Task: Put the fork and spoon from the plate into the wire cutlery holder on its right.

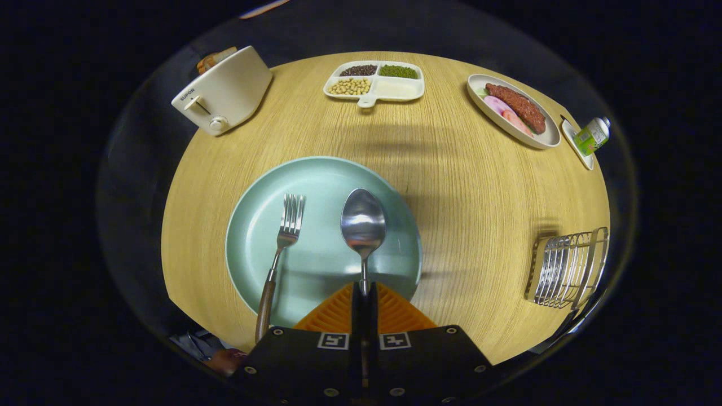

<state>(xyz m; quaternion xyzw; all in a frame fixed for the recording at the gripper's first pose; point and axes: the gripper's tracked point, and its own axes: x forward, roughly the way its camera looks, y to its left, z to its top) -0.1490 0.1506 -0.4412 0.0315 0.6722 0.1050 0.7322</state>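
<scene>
My gripper (364, 288) is shut on the handle of a steel spoon (363, 223), whose bowl points away from me over the pale green plate (316, 175). A fork (280, 254) with a brown wooden handle lies on the plate to the left of the spoon, tines pointing away, its handle reaching past the plate's near rim. The wire cutlery holder (567, 269) stands on the wooden table to the right of the plate, well apart from my fingers.
A white toaster (223, 93) stands at the far left. A divided white tray (373, 82) of beans and grains is at the far middle. An oval dish (544, 138) with meat and a small green bottle (592, 135) on a saucer are at the far right.
</scene>
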